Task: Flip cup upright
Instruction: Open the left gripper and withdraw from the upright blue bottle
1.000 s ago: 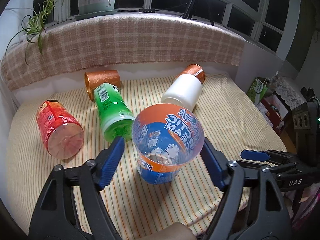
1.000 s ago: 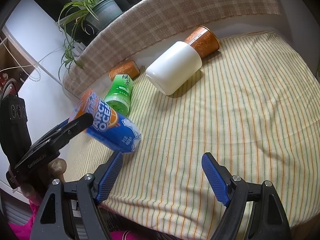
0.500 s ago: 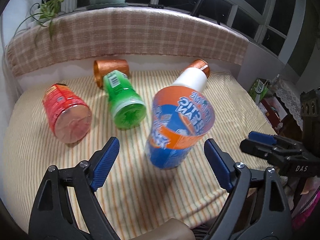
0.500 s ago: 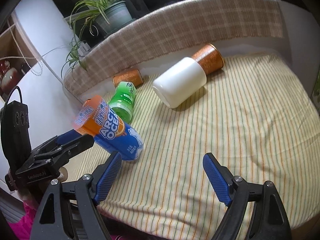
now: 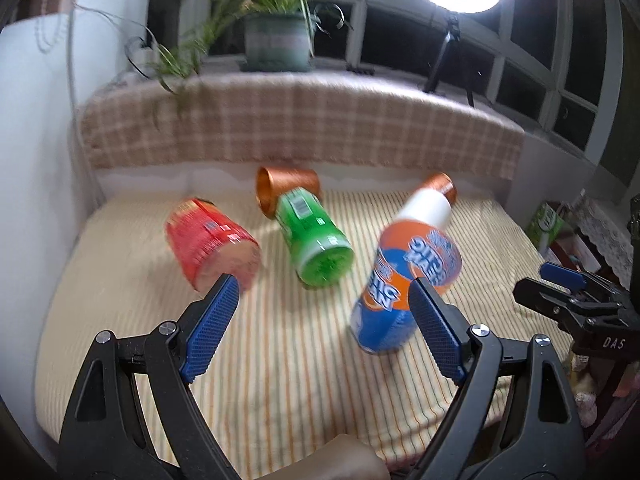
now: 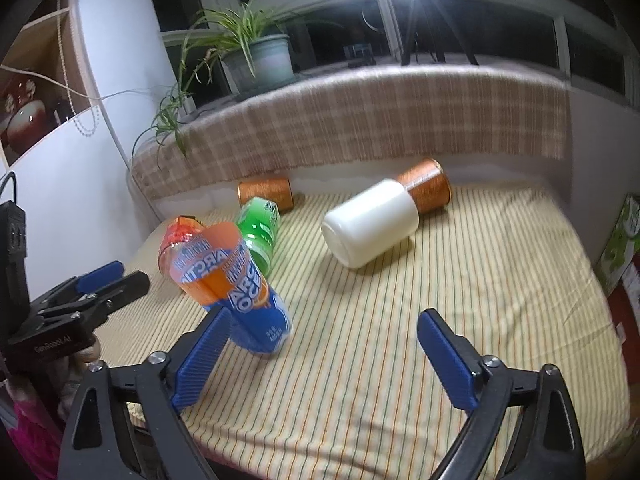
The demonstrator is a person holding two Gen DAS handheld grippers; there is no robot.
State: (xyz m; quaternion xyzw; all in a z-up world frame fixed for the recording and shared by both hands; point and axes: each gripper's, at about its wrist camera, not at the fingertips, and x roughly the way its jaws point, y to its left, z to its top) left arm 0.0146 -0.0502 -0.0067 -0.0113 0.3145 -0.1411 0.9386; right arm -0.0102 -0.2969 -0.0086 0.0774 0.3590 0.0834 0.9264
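Both grippers gape empty; tilted blue-orange cup (image 5: pixel 404 292) stands near green cup (image 5: pixel 316 240)

blue-orange cup (image 6: pixel 236 288): "ARCTIC OCEAN" (partly blurred) | right gripper (image 5: pixel 576 296): "DAS"

A tilted cup (image 5: pixel 404 288) stood on the cloth (image 5: pixel 280 360), two cups (image 5: pixel 316 240) lying to its left, another (image 6: pixel 370 222) behind it, a plant (image 5: pixel 276 40) on the ledge beyond.

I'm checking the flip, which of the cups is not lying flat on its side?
The blue and orange cup: it stands tilted on its blue end, while the red, green, white and copper ones lie flat.
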